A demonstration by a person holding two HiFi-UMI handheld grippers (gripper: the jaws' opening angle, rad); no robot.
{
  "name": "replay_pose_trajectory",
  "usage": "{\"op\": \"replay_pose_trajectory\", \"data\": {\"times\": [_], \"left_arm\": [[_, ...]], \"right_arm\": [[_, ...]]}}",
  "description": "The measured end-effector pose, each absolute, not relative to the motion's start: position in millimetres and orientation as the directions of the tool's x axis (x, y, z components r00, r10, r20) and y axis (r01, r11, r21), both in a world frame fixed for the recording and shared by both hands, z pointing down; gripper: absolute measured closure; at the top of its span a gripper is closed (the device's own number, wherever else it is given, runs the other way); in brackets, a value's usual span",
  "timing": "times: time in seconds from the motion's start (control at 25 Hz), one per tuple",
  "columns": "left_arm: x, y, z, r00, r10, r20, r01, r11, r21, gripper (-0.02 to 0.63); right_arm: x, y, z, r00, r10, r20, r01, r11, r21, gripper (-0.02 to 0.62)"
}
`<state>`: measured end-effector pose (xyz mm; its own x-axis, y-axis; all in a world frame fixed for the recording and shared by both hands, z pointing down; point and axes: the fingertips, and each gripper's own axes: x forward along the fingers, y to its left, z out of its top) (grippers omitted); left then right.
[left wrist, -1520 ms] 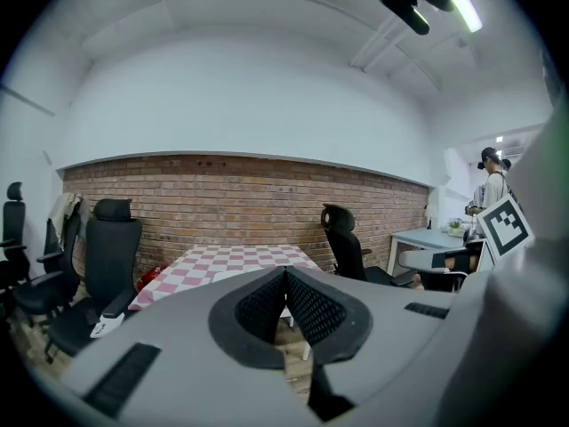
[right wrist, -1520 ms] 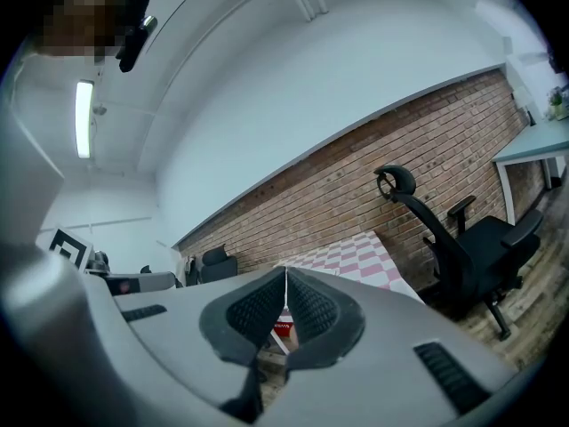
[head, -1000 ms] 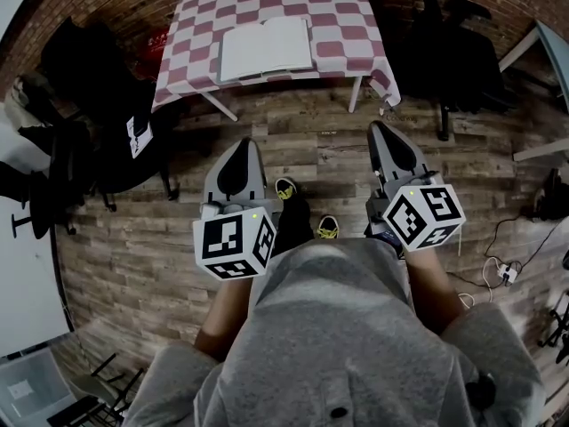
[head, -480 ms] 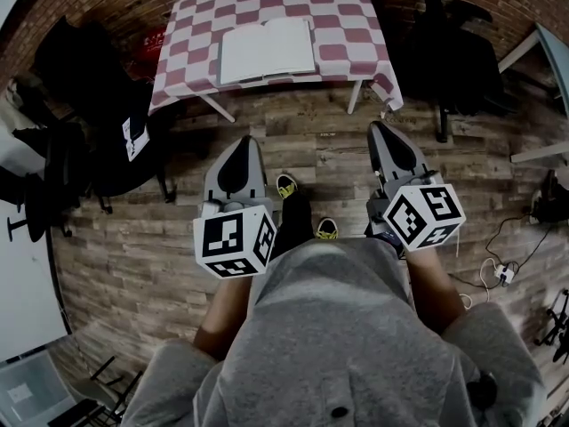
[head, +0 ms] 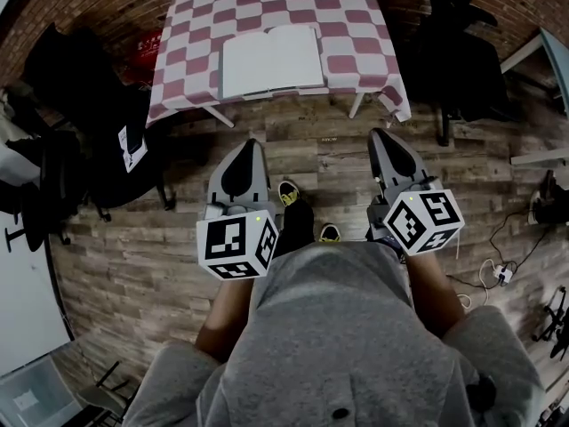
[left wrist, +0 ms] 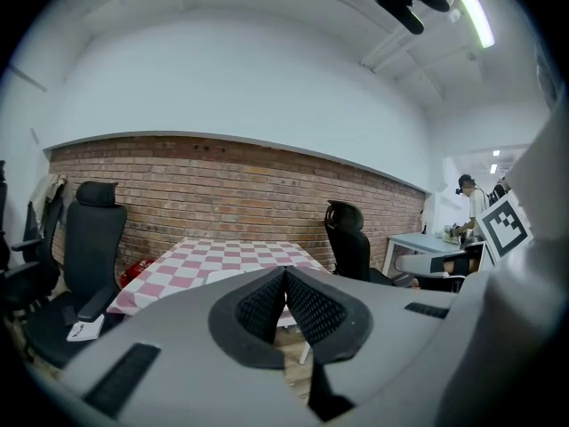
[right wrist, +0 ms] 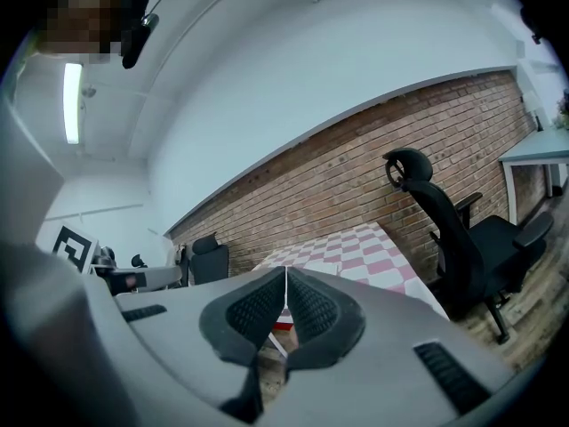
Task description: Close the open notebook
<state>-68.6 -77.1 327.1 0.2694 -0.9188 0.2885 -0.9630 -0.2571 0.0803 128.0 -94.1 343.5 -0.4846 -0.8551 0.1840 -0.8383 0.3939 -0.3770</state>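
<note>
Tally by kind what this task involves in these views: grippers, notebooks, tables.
Grippers: 2 (left gripper, right gripper, both shut and empty)
Open notebook: 1
Checkered table: 1
Total: 4

Open floor runs clear to the table front. One chair crowds its left, another chair its right.

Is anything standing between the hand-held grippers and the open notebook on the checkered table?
Nothing visible does. Only wood floor lies between the left hand-held gripper, the right hand-held gripper and the checkered table, where the open notebook lies alone.
</note>
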Motion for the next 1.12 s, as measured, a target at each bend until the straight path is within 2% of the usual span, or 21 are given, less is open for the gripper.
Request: {"op": "replay_pose_trajectory", "data": {"times": [1.12], "left_arm": [[-146, -220, 354, 0.307, -0.881, 0.360, -0.952, -0.279, 0.129, 0.595]], "right_arm": [[54, -234, 368, -0.455, -0.847, 0.274, -0.862, 0.342, -0.373, 0.566]]}}
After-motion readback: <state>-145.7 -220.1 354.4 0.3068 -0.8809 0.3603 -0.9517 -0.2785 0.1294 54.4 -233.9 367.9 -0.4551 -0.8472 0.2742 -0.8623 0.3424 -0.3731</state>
